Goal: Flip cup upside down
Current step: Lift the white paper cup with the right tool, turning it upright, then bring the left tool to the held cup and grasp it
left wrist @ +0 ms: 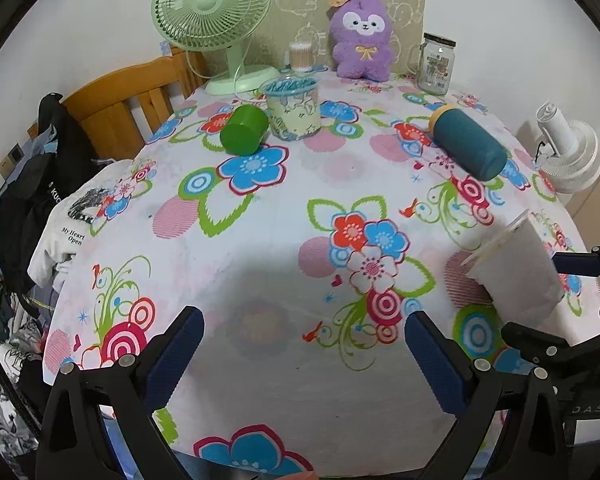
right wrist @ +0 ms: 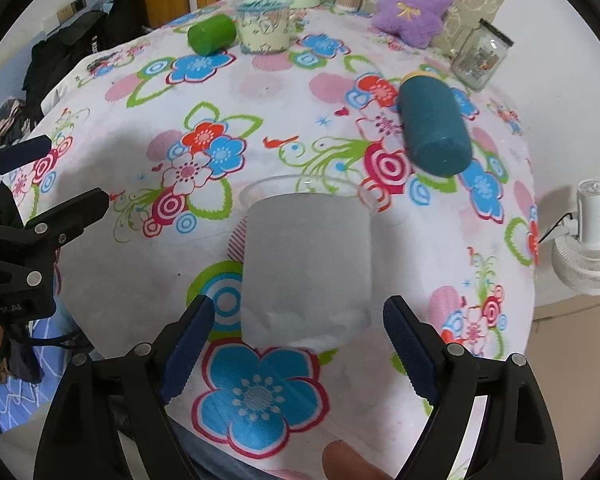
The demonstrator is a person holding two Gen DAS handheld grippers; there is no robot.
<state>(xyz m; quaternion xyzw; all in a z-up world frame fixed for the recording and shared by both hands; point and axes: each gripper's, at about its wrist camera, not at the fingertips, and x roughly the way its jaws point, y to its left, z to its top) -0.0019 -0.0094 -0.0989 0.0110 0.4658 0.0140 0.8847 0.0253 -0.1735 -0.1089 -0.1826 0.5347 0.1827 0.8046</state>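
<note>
A frosted white plastic cup (right wrist: 306, 264) lies tilted on the flowered tablecloth, its clear rim pointing away from my right gripper (right wrist: 300, 344). The right gripper is open, its blue-padded fingers (right wrist: 190, 344) on either side of the cup's base, not touching. In the left wrist view the same cup (left wrist: 516, 268) is at the right, with the right gripper's finger behind it. My left gripper (left wrist: 304, 356) is open and empty over the near table, left of the cup.
A teal cup (left wrist: 470, 142) and a green cup (left wrist: 244, 130) lie on their sides further back. A patterned tub (left wrist: 294, 108), green fan (left wrist: 216, 24), purple plush (left wrist: 362, 38), glass jar (left wrist: 436, 64) and cotton swab pot (left wrist: 300, 56) stand at the back. A white fan (left wrist: 572, 156) stands right.
</note>
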